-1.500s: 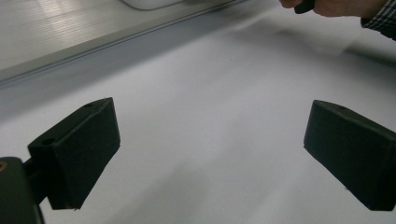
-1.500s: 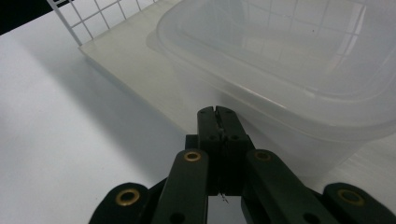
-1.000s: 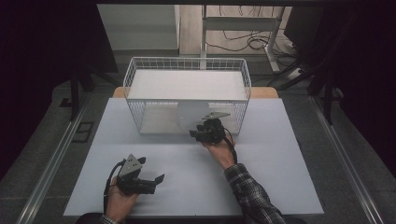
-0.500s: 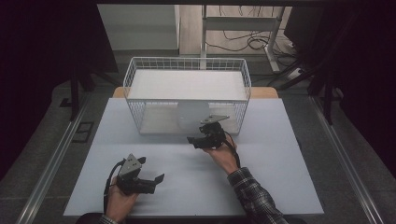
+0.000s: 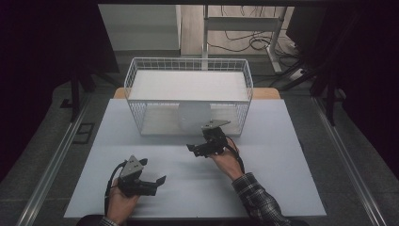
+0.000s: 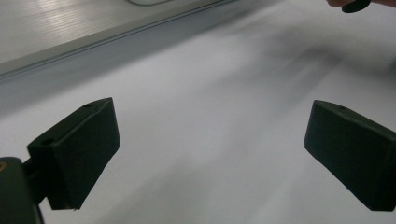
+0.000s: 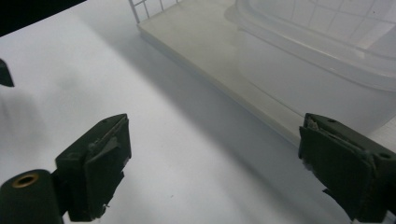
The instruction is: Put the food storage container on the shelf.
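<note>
Right gripper (image 5: 197,149) by the wire basket's (image 5: 136,113) front wall, jaws just opened wide, empty, translucent container (image 7: 327,88) inside; left gripper (image 5: 155,181) idles wide open, empty, near the tabletop's (image 5: 282,188) front edge.

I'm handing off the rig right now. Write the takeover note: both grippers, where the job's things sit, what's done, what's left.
Right gripper: jaws have just been opening, now wide apart with nothing between them, close in front of the wire basket.
Left gripper: open, nothing held, low over the white table near the front edge.
Things: a translucent container stands against the basket's near wall; whether inside or outside, I cannot tell.
Done: the right gripper appears to have let go of it.
Left: probably pull the right gripper back clear.
</note>
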A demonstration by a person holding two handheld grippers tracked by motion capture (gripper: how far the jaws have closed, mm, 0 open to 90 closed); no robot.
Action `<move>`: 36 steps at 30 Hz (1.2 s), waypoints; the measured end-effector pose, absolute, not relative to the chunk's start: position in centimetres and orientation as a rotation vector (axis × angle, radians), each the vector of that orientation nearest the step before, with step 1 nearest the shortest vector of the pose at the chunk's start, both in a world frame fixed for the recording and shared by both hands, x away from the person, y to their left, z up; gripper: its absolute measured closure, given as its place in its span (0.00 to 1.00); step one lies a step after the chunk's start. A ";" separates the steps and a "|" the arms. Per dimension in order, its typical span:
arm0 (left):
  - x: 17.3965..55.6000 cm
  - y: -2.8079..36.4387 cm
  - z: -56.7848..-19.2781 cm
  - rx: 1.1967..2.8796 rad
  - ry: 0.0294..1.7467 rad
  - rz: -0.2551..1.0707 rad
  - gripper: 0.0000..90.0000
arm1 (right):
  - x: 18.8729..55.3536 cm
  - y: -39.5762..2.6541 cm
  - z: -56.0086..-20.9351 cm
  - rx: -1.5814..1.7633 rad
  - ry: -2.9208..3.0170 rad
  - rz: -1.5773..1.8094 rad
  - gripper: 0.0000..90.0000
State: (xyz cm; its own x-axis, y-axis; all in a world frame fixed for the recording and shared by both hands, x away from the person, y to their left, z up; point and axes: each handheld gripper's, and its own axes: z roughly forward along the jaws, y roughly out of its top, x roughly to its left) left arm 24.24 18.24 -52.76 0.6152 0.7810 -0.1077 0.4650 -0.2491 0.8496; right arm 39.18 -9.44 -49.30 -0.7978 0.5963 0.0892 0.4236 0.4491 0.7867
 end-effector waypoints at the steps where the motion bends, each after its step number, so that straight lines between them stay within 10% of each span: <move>1: 24.2 18.2 -52.8 1.899 0.992 0.421 0.03 | 39.1 -9.5 -49.3 0.885 2.499 1.268 0.09; 36: 24.3 17.9 -53.0 1.950 0.979 0.412 0.03 | 33.8 -14.6 -48.5 0.867 2.469 1.215 0.00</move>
